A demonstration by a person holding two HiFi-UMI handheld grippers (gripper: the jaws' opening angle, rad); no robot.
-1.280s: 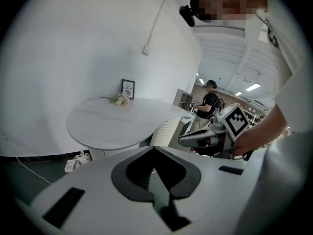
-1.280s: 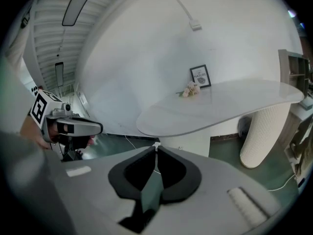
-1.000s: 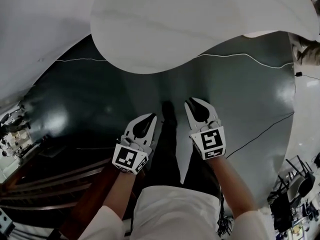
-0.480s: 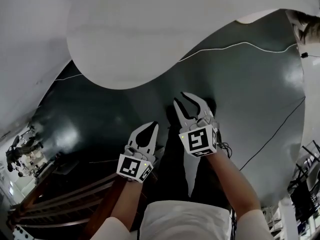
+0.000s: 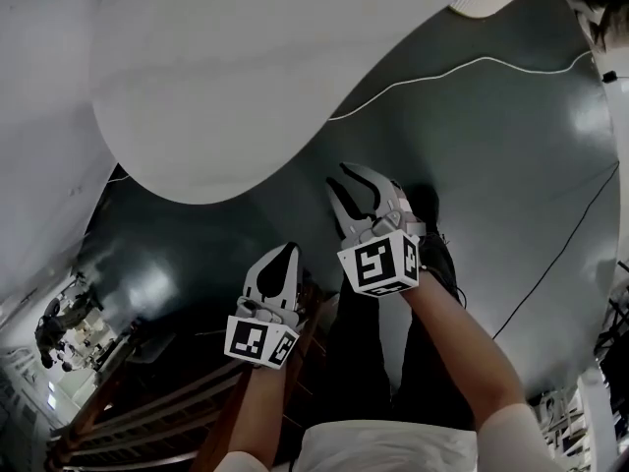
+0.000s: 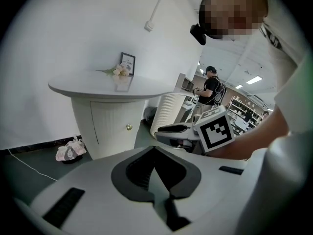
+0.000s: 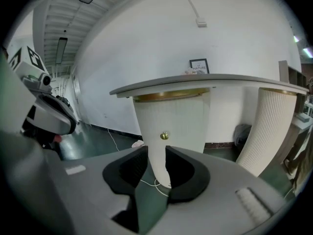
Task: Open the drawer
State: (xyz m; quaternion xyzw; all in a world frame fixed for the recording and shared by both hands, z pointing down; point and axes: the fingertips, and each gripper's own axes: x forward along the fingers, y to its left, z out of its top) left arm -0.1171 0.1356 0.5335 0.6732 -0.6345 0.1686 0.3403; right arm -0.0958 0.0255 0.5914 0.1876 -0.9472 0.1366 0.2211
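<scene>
The drawer front [image 7: 172, 124] with a small brass knob [image 7: 164, 136] is set in the ribbed white pedestal under a curved white tabletop [image 7: 205, 80]. The right gripper [image 7: 156, 153] points at it from some way off; its jaws have just been opening and stand open with nothing between them, the knob showing beyond the gap. In the head view the right gripper [image 5: 339, 177] hangs by the tabletop's edge [image 5: 246, 77]. The left gripper [image 5: 282, 251] sits lower and to the left, pads together, holding nothing. The left gripper view shows the knob [image 6: 129, 127] and the right gripper [image 6: 171, 129].
A framed sign [image 6: 127, 61] and flowers [image 6: 117, 71] stand on the tabletop. A pink bag [image 6: 68, 151] lies by the pedestal's foot. A second ribbed pedestal [image 7: 274, 126] stands to the right. A white cable [image 5: 442, 72] crosses the dark floor. Dark wooden rails [image 5: 147, 411] are at lower left.
Both grippers have sunk and the tabletop fills more of the head view. The right gripper's jaws, together a second ago, have spread apart. The left stays shut.
</scene>
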